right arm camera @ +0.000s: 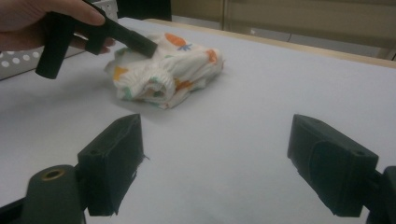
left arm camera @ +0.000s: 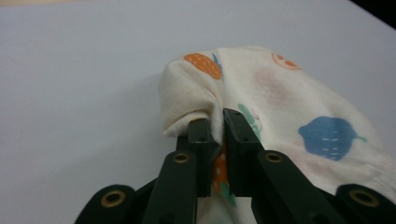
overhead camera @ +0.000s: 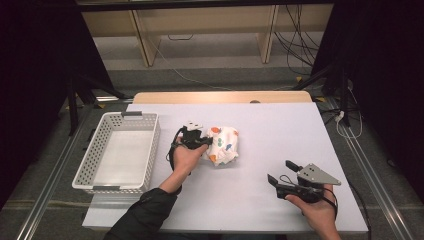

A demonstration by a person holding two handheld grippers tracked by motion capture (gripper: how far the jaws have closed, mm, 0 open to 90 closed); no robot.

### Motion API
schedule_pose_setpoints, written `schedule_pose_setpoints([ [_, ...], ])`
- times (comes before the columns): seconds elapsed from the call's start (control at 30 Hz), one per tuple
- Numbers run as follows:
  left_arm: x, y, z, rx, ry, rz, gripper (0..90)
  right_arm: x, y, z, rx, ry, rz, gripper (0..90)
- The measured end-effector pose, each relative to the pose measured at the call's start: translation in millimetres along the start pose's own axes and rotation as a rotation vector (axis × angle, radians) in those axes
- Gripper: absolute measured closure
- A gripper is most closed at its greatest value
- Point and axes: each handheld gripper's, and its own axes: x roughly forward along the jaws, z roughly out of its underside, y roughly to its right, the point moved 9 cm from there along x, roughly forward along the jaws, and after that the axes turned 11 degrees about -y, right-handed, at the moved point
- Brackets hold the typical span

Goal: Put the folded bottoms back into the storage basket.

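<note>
Nearest the person, the right gripper (overhead camera: 283, 176) rests low over the pale lilac counter (overhead camera: 280, 135), well apart from the cloth. Its black fingers (right arm camera: 112, 163) are spread wide with nothing in them.

Farther out, near the middle of the counter, lies the soft cream cloth with orange, blue and green fruit prints (overhead camera: 223, 145), all bunched up. The left gripper (left arm camera: 218, 126) has its fingers squeezed tight on a fold of that cloth.

The white plastic basket with holes (overhead camera: 150, 145) sits just to the left.

To do this well, I think the pinch should stay firm and the lift go slow, so no loose end drags.

I can read no words or labels anywhere.
</note>
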Motion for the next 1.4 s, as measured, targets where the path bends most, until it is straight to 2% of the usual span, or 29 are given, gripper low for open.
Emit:
schedule_pose_setpoints([
  [0.13, -14.3, 9.3, -4.1, 0.009, 0.043, 0.048, 81.8, -0.1, 1.9, 1.2, -0.003, -0.009, 0.009, 19.2],
  [0.2, -18.3, 12.4, -6.1, 0.025, 0.057, 0.047, 81.9, 1.4, 3.7, 1.1, 0.003, 0.001, 0.017, 19.3],
  [0.43, -29.9, 19.0, -11.2, 0.025, 0.079, 0.069, 81.9, 0.5, 4.4, 1.6, 0.003, -0.001, 0.021, 19.3],
  [0.73, -47.8, 22.4, -19.6, 0.043, 0.109, 0.064, 81.9, -1.3, 6.5, 1.9, 0.012, 0.004, 0.025, 19.3],
  [1.17, -59.4, 27.9, -22.9, 0.064, 0.124, 0.063, 81.9, -1.3, 6.4, 0.7, 0.012, 0.017, 0.027, 19.1],
  [1.4, -67.5, 26.9, -26.0, 0.061, 0.139, 0.059, 81.9, -1.2, 6.4, 1.0, 0.012, 0.015, 0.027, 19.1],
])
